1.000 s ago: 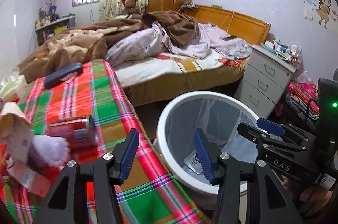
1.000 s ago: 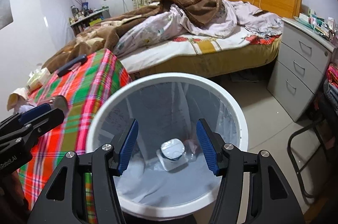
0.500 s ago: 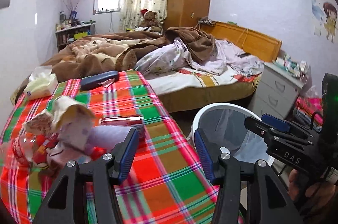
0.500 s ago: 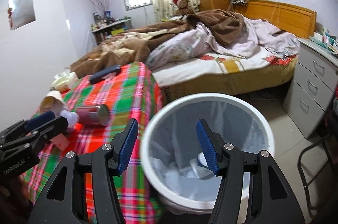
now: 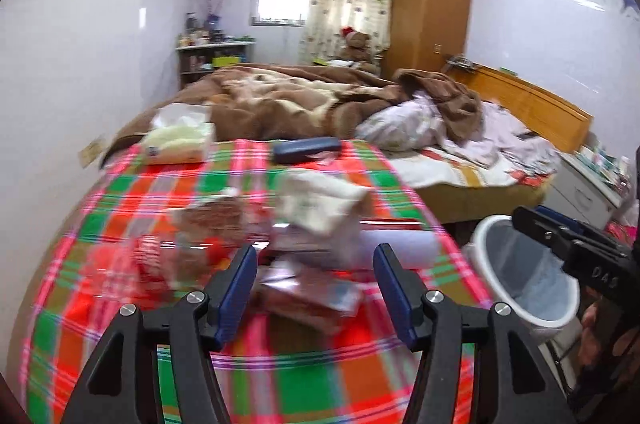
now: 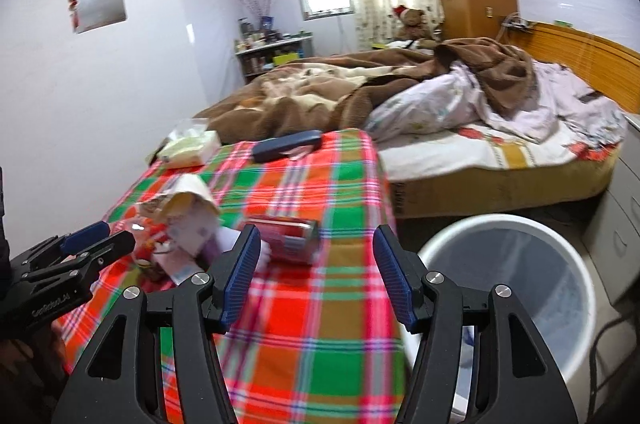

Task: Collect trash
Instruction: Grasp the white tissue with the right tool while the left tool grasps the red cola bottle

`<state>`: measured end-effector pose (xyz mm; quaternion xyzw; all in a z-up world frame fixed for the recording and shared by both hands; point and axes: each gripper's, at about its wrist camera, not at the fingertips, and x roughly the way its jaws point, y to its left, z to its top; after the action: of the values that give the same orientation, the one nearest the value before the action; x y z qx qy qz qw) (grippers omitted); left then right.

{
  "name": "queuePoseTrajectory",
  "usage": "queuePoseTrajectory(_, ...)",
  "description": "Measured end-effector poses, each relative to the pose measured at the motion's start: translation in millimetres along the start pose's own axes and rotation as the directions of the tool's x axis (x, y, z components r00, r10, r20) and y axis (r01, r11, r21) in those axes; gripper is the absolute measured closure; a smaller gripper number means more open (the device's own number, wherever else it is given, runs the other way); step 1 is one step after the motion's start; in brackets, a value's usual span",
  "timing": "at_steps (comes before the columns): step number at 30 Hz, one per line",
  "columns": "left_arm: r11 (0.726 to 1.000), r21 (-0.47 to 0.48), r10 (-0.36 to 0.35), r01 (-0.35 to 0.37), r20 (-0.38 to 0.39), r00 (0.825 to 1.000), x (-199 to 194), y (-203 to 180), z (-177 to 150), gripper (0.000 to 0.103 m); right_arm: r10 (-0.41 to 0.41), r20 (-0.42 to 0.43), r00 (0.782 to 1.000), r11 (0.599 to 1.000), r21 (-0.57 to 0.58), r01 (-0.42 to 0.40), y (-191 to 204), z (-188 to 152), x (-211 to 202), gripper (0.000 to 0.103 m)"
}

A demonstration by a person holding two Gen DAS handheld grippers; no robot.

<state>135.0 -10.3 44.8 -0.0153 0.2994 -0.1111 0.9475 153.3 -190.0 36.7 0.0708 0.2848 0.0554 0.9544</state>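
A blurred heap of trash [image 5: 304,236], paper wrappers and a red can [image 6: 290,238], lay on the plaid tablecloth [image 6: 320,344], at twelve o'clock from the left gripper [image 5: 314,284]. Its jaws had just been opening, empty. The right gripper [image 6: 316,274] stood spread, holding nothing. The white bin [image 6: 516,236] sat at three o'clock beyond.

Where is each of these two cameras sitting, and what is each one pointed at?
Left wrist: rides the left gripper, looking past its open, empty fingers at the blurred trash pile on the plaid table; right gripper at the right edge.
Right wrist: rides the right gripper, facing the can and bin; left gripper at left.
Shared: table, trash, bin, bed.
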Motion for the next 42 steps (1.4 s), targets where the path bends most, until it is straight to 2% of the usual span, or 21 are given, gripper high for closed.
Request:
queuePoseTrajectory(6,0.996,-0.051,0.076,-0.077,-0.011,0.997,1,58,2,0.040,0.051,-0.030,0.998,0.998,-0.037,-0.053,30,7,19,0.042)
queuePoseTrajectory(9,0.994,-0.070,0.082,-0.083,-0.021,0.996,2,82,3,0.039,0.075,-0.041,0.996,0.996,-0.053,-0.077,43,11,26,0.040)
queuePoseTrajectory(13,0.991,-0.048,0.121,-0.123,-0.036,0.992,8,104,7,0.037,0.127,-0.063,0.990,0.988,-0.083,-0.132,64,18,36,0.036)
queuePoseTrajectory(16,0.993,-0.050,0.099,-0.103,-0.061,0.993,17,122,10,0.036,0.130,-0.089,0.987,0.982,-0.127,-0.141,79,23,47,0.035)
queuePoseTrajectory(19,0.995,-0.004,0.103,-0.104,-0.081,0.991,27,132,14,0.036,0.142,-0.124,0.982,0.974,-0.157,-0.161,94,29,60,0.035)
queuePoseTrajectory(21,0.998,-0.004,0.068,-0.068,-0.106,0.992,37,141,18,0.036,0.145,-0.158,0.977,0.972,-0.163,-0.171,100,29,69,0.035)
queuePoseTrajectory(25,0.997,0.054,0.054,-0.047,-0.135,0.989,55,148,20,0.036,0.105,-0.189,0.976,0.971,-0.194,-0.142,107,30,80,0.035)
queuePoseTrajectory(27,0.998,0.057,0.021,-0.012,-0.161,0.987,66,154,21,0.036,0.096,-0.209,0.973,0.972,-0.189,-0.136,106,31,85,0.035)
queuePoseTrajectory(29,0.997,0.067,0.040,-0.028,-0.194,0.980,76,156,19,0.036,0.092,-0.226,0.970,0.975,-0.176,-0.134,106,30,89,0.035)
queuePoseTrajectory(31,0.992,0.122,0.047,-0.021,-0.214,0.976,82,153,14,0.036,0.093,-0.235,0.968,0.976,-0.171,-0.135,106,31,93,0.035)
queuePoseTrajectory(35,0.994,0.107,0.016,0.010,-0.240,0.971,85,156,9,0.026,0.088,-0.249,0.965,0.972,-0.192,-0.138,113,29,95,0.036)
queuePoseTrajectory(37,0.993,0.122,0.023,0.007,-0.244,0.970,85,155,6,0.024,0.082,-0.254,0.964,0.969,-0.205,-0.136,116,26,94,0.040)
queuePoseTrajectory(38,0.992,0.125,0.017,0.015,-0.252,0.968,85,155,4,0.024,0.083,-0.254,0.964,0.969,-0.207,-0.138,117,25,93,0.046)
queuePoseTrajectory(40,0.991,0.134,0.009,0.029,-0.278,0.960,89,154,-2,0.024,0.078,-0.255,0.964,0.970,-0.205,-0.133,117,22,91,0.049)
queuePoseTrajectory(41,0.990,0.137,0.010,0.032,-0.297,0.955,92,153,-6,0.024,0.074,-0.254,0.964,0.970,-0.206,-0.129,116,23,91,0.056)
queuePoseTrajectory(42,0.990,0.139,0.012,0.032,-0.304,0.952,94,152,-8,0.024,0.072,-0.247,0.966,0.971,-0.204,-0.125,116,22,88,0.057)
